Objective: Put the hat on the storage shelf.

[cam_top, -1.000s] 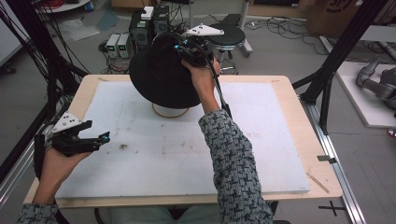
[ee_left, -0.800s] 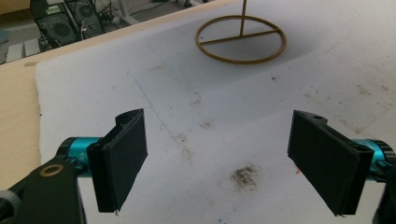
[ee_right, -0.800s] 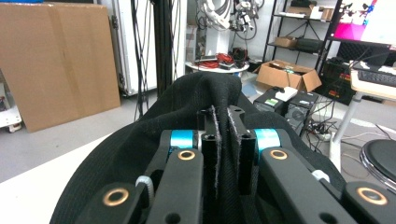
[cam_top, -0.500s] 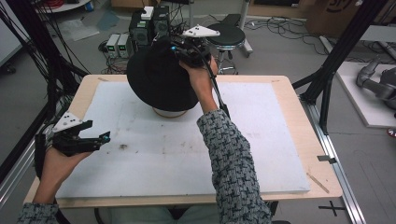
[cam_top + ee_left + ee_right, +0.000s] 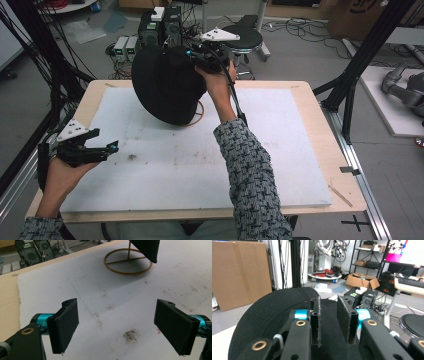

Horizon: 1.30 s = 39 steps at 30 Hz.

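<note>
Black hat (image 5: pixel 167 87) sits tilted on a thin golden wire stand (image 5: pixel 198 114) at the far middle of the white surface (image 5: pixel 200 170), right under the right tongs (image 5: pixel 192 54). In the right gripper view these tongs (image 5: pixel 329 320) lie over the hat's dark fabric (image 5: pixel 262 315), their two pads parted by a narrow gap, and they have just been opening. Fabric shows below and behind the gap, but whether any of it is pinched between the pads cannot be told; the pads do not visibly press on it.

Left tongs (image 5: pixel 102 148) hover low over the near left part of the surface, well apart from the hat. In the left gripper view they (image 5: pixel 116 325) stand wide apart, released, with nothing between them but the stained white surface (image 5: pixel 107 297). Ahead of them the stand's ring base (image 5: pixel 128 261) rests on the surface, with a corner of the hat (image 5: pixel 147 248) hanging above it.

No brand, label or writing can be read on the hat, the stand or the tongs; markings on the cardboard boxes (image 5: pixel 362 281) beyond the right tongs are too small to read.
</note>
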### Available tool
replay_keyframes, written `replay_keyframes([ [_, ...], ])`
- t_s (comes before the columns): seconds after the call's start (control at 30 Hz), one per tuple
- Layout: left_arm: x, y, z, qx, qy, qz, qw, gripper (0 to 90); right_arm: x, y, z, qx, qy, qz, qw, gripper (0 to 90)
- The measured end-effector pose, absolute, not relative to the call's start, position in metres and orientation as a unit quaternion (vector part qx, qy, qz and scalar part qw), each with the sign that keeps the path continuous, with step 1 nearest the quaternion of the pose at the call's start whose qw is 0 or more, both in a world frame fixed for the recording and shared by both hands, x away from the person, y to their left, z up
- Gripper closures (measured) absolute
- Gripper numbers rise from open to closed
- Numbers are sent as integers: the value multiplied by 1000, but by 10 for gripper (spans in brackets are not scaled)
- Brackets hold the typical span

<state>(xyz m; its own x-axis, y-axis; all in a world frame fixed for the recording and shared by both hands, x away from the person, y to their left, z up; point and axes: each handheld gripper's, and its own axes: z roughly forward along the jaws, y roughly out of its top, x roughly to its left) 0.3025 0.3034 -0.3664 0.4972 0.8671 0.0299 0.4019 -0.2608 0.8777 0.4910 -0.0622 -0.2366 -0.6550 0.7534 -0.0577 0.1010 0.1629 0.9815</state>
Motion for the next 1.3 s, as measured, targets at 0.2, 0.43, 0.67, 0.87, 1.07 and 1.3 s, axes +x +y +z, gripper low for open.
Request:
replay_keyframes([
  [0.2, 304, 302, -366, 748, 423, 266, 437, 200, 489, -76, -236, 310, 706, 570, 284, 695],
  [0.43, 307, 301, -366, 748, 423, 265, 438, 200, 482, -93, -230, 312, 712, 559, 289, 665],
  [0.67, 310, 299, -366, 751, 419, 262, 439, 200, 471, -112, -229, 317, 717, 543, 300, 635],
  [0.87, 313, 296, -367, 751, 419, 260, 439, 200, 458, -138, -238, 329, 718, 536, 298, 604],
  [1.07, 316, 293, -368, 753, 417, 257, 439, 200, 437, -165, -249, 332, 726, 527, 292, 560],
  [1.3, 317, 292, -368, 755, 416, 256, 437, 200, 406, -188, -267, 333, 733, 520, 287, 458],
])
